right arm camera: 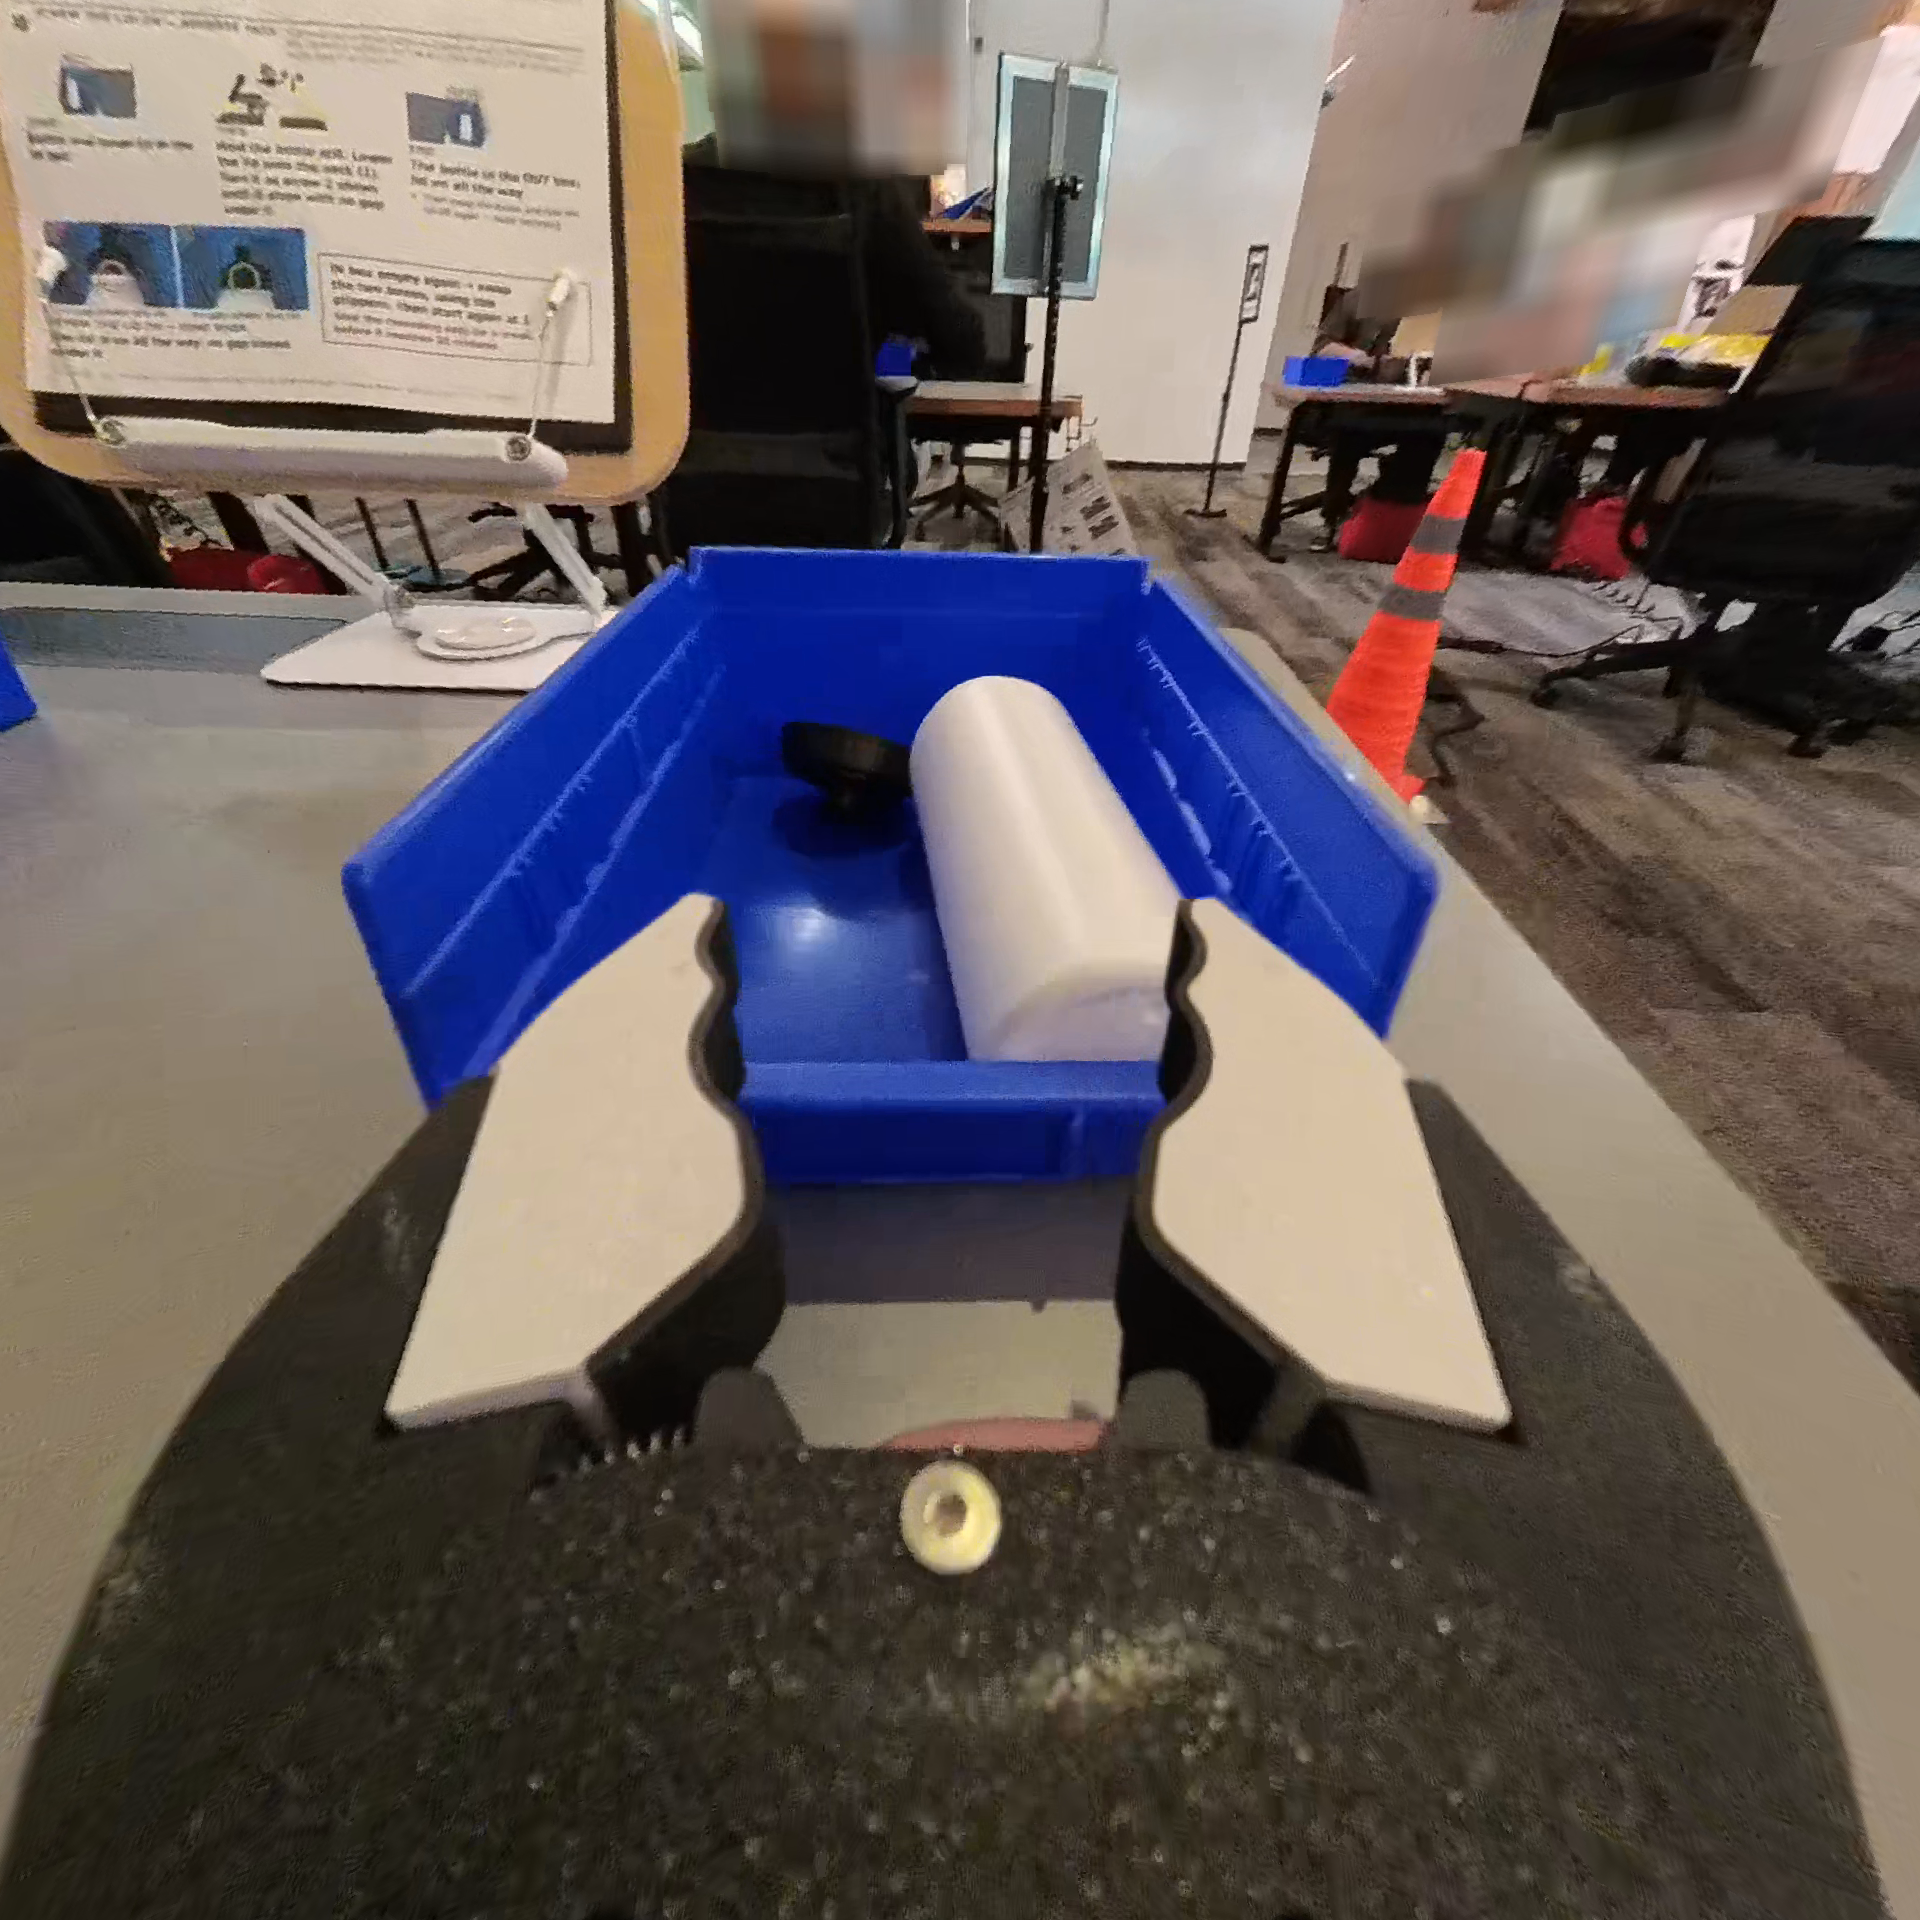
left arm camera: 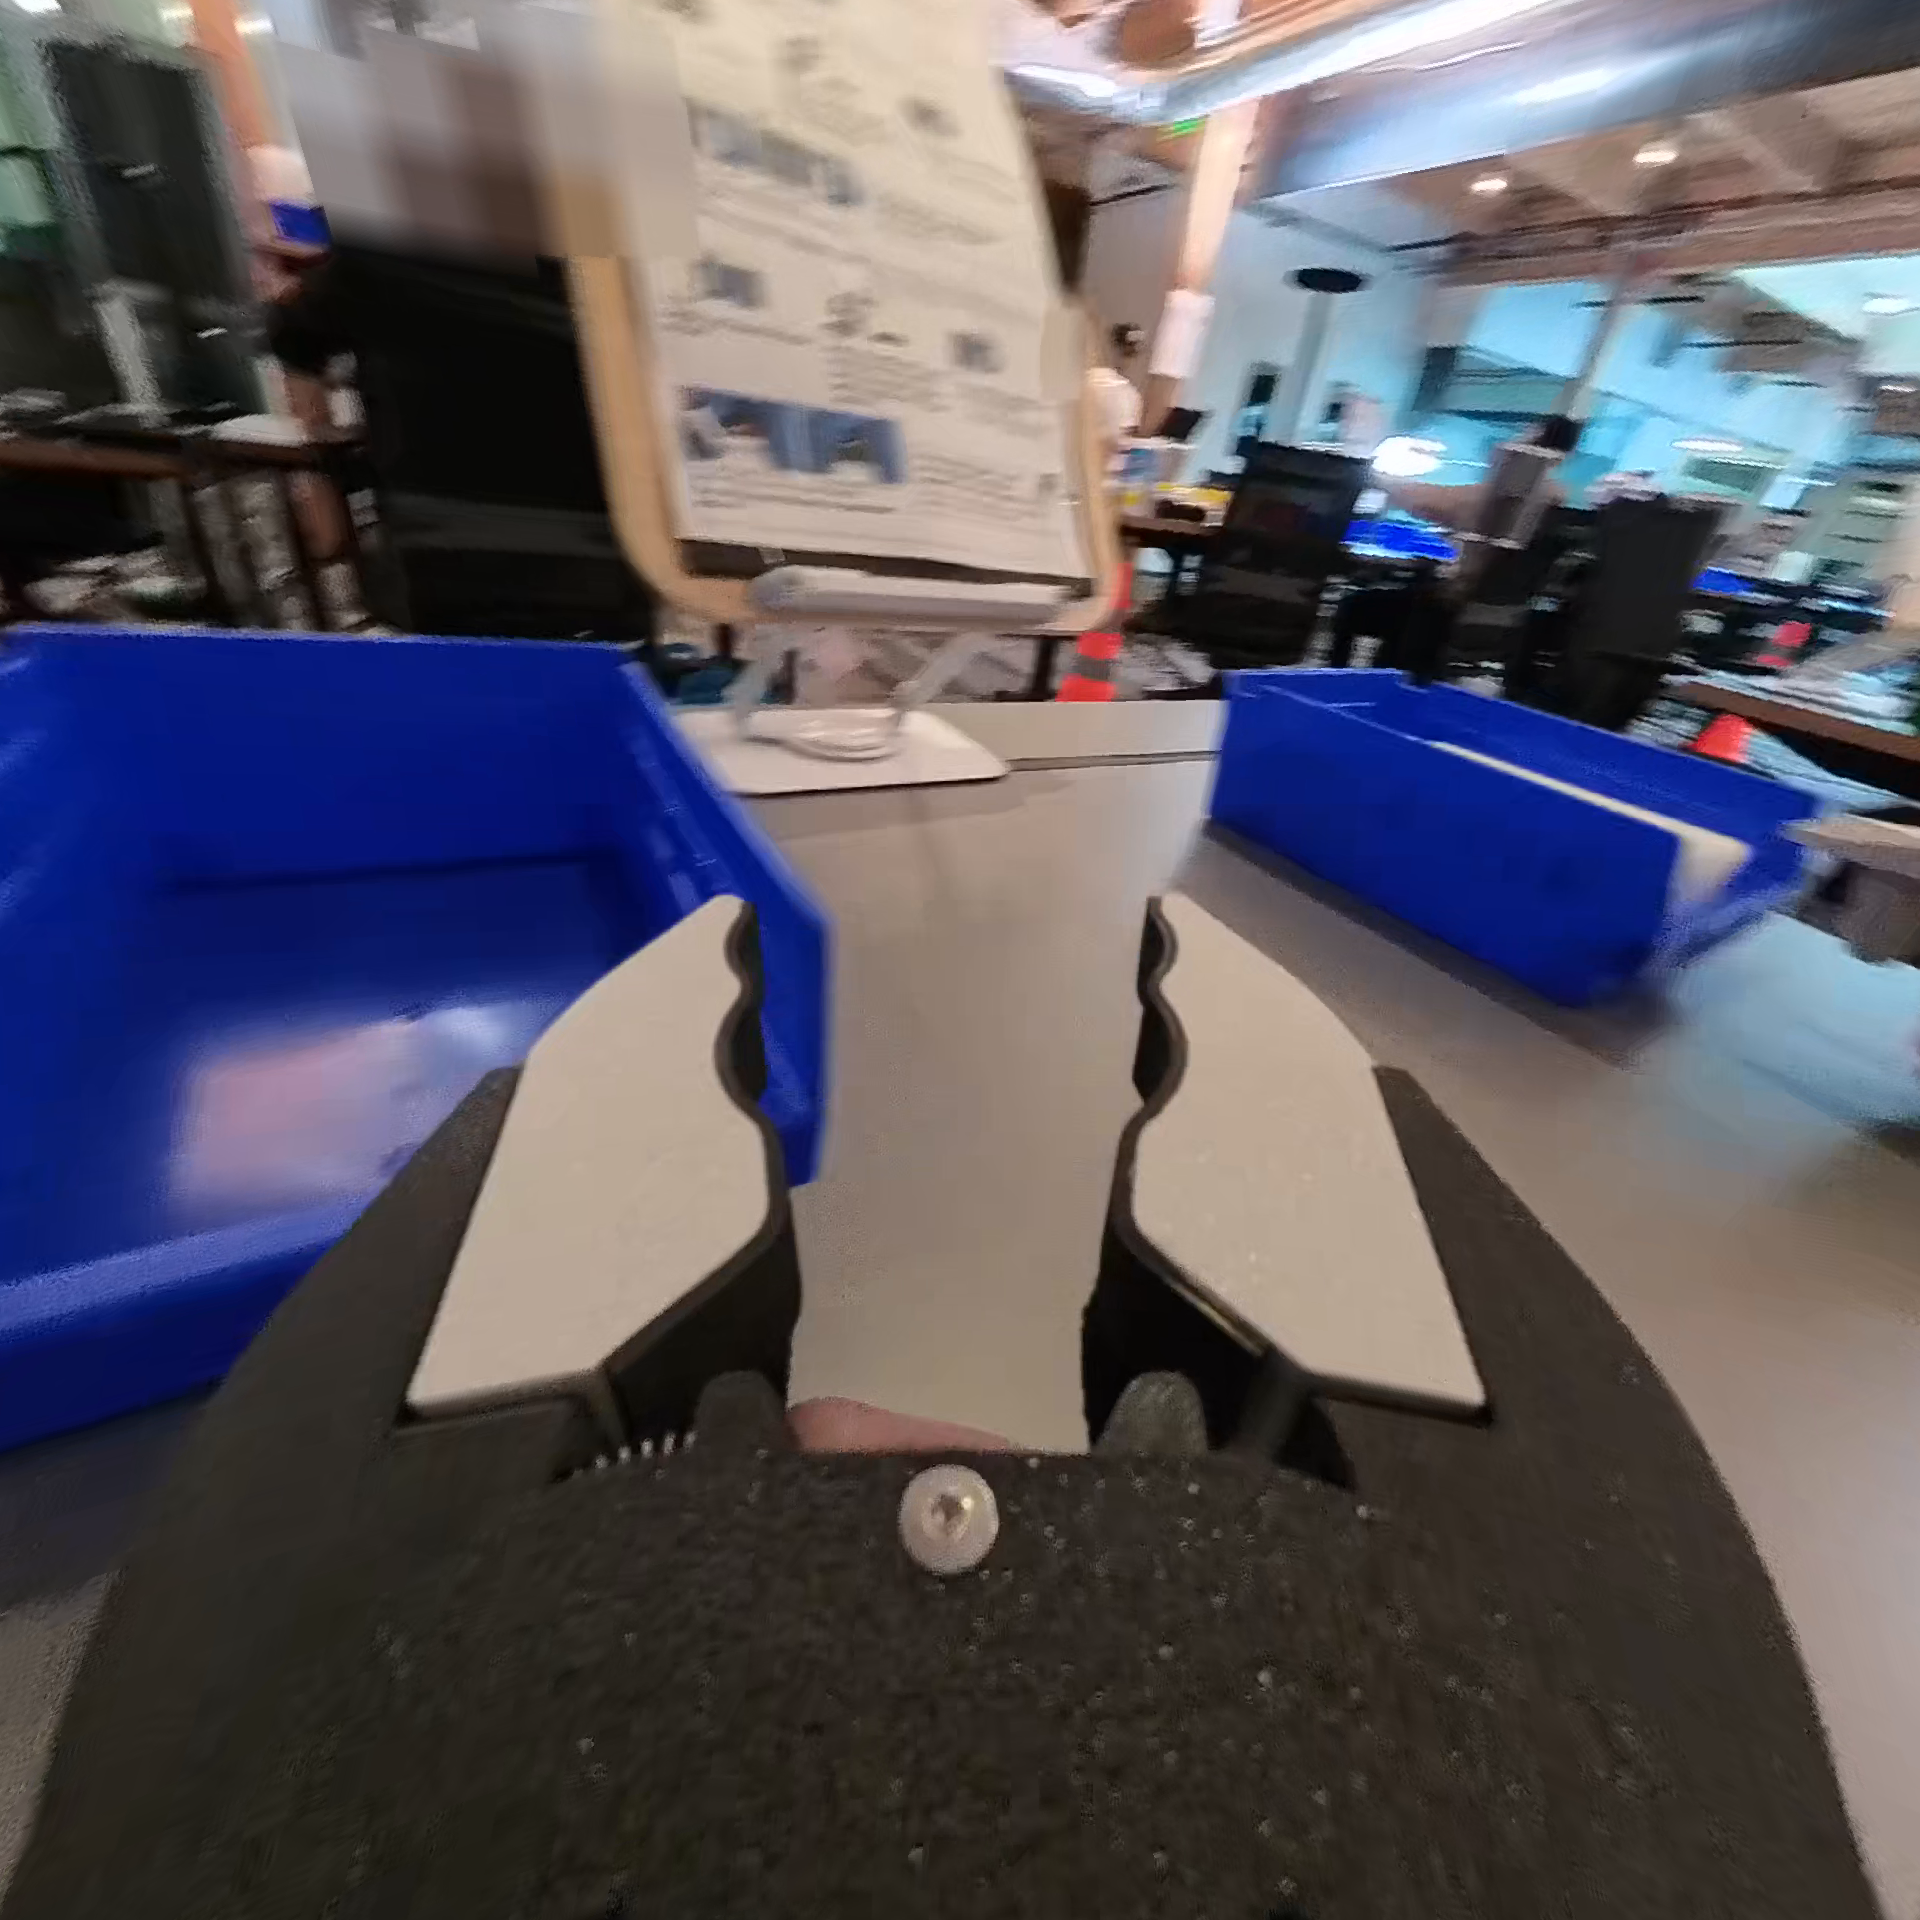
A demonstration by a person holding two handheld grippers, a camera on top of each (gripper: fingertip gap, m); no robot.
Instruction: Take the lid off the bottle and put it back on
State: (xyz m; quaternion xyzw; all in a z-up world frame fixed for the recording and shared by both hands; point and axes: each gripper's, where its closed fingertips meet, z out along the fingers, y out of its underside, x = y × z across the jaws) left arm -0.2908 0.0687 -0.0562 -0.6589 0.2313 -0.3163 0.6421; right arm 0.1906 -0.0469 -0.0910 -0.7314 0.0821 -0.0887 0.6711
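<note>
Jaws of both grippers stand wide apart with nothing between the pads. Only the right wrist view shows the white bottle (right arm camera: 1039, 873), lying on its side in a blue bin (right arm camera: 540, 831) just ahead of the right gripper (right arm camera: 951, 987), with a black lid (right arm camera: 842, 758) beside its far end. The left wrist view, blurred, shows the left gripper (left arm camera: 951, 997) over bare desk (left arm camera: 987, 935), in the open lane between another blue bin (left arm camera: 312, 935) close on its left and the bottle's bin (left arm camera: 1455, 852) farther right.
</note>
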